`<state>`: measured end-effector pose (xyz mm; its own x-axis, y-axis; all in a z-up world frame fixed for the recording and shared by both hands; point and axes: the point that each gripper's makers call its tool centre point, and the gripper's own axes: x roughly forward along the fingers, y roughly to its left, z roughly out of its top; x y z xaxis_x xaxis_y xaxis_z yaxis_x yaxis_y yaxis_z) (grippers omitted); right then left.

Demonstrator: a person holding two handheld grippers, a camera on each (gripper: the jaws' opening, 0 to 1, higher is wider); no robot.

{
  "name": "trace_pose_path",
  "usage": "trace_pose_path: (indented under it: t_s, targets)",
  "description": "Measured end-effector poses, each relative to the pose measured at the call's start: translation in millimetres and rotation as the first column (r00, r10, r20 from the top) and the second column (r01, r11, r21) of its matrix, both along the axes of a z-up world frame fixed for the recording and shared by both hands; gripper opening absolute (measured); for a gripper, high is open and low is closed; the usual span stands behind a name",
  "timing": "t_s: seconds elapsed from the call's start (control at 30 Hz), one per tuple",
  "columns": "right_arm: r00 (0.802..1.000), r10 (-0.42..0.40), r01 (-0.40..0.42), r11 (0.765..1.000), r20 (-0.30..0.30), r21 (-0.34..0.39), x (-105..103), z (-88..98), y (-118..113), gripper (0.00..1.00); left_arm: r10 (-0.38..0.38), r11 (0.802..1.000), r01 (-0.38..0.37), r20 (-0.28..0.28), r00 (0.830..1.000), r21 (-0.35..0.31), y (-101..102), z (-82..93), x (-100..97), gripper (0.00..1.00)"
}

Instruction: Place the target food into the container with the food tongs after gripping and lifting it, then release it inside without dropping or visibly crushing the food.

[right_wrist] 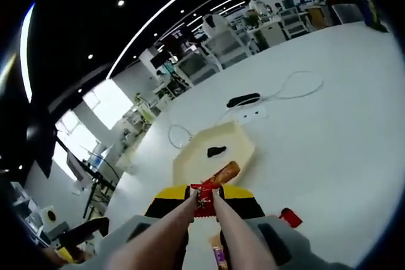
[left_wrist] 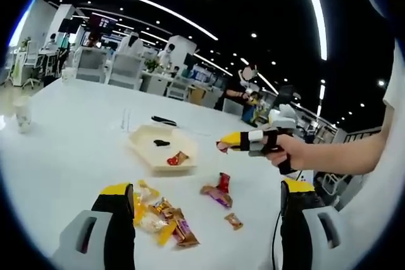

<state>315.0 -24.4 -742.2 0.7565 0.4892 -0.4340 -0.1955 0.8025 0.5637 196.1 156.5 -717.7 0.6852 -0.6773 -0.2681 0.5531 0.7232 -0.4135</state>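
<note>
Right tongs (right_wrist: 204, 202): two long tan arms closed on a red-wrapped snack (right_wrist: 204, 198), pinched at their tips; in the left gripper view the same tool (left_wrist: 223, 146) is held in a person's hand (left_wrist: 292, 150), up off the bench and just to the right of the container.
Left tongs (left_wrist: 209, 210): yellow-tipped black jaws spread wide apart, holding nothing, hanging above the loose snacks.
Target food: the red-wrapped snack sits in the tong tips, lifted, near the closest edge of the container; whether it is over the rim or just short of it cannot be told.
Container (left_wrist: 143, 145): pale, shallow, angular tray lying on the white bench (left_wrist: 69, 150); inside it are a dark piece (left_wrist: 162, 143) and a red-and-orange wrapped piece (left_wrist: 176, 159).
Loose snacks (left_wrist: 166, 217): a cluster of yellow, orange and brown wrappers on the bench in front of the container, with a red-and-purple one (left_wrist: 219, 191) and a small brown one (left_wrist: 233, 220) to its right.
Cable (right_wrist: 288, 93): white, looping across the bench beyond the container.
</note>
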Motion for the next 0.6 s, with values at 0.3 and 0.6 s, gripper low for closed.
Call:
trace_pose_path:
  t_s: [0.3, 0.6]
  targets:
    - [1.0, 0.022, -0.022, 0.999, 0.002, -0.034, 1, 11.5, 3, 0.17, 0.046, 0.999, -0.047, 0.01, 0.999, 0.006, 10, -1.1, 5.4, 0.98]
    - [1.0, 0.011, -0.01, 0.999, 0.019, -0.032, 6, 17.5, 3, 0.17, 0.022, 1.0, -0.022, -0.026, 0.999, 0.0, 7, -15.6, 2.5, 0.99]
